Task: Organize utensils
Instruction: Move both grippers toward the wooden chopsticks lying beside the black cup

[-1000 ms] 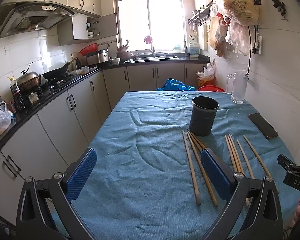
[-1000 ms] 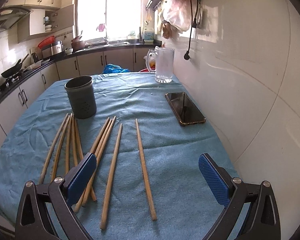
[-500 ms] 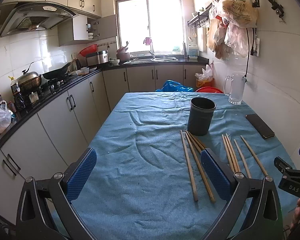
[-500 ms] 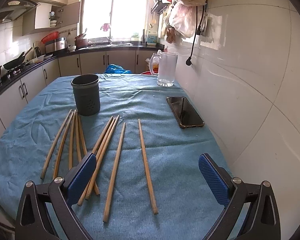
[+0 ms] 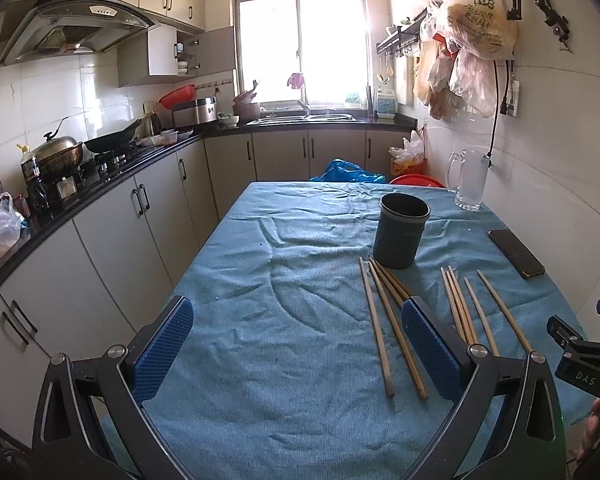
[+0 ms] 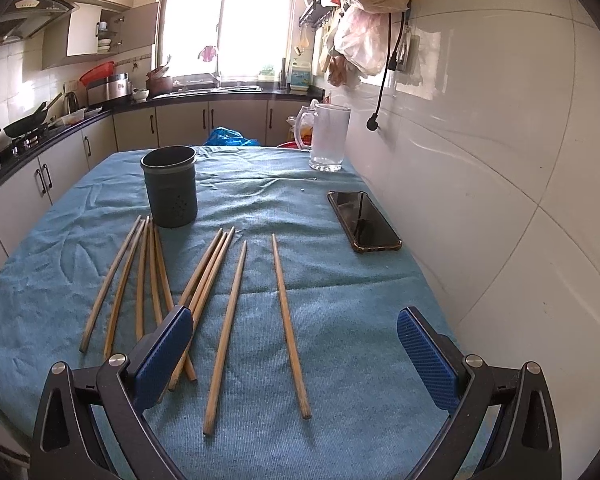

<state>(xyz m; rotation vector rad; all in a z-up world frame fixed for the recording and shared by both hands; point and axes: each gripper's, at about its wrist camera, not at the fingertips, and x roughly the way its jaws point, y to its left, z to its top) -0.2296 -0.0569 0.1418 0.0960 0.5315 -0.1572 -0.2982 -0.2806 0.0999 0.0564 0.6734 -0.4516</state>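
The right gripper (image 6: 296, 350) hangs above the near edge of a table covered with a blue towel cloth (image 6: 340, 320), its blue-padded fingers (image 6: 165, 354) spread wide with nothing between them. Wooden chopsticks (image 6: 224, 320) lie loose on the cloth, ten or so, in two rough clusters plus two single sticks to the right; the left finger overlaps the ends of several. A dark cylindrical utensil holder (image 6: 170, 186) stands upright just beyond the left cluster. A black smartphone (image 6: 363, 221) lies flat near the tiled wall, and a clear glass mug (image 6: 327, 137) stands at the far right corner.
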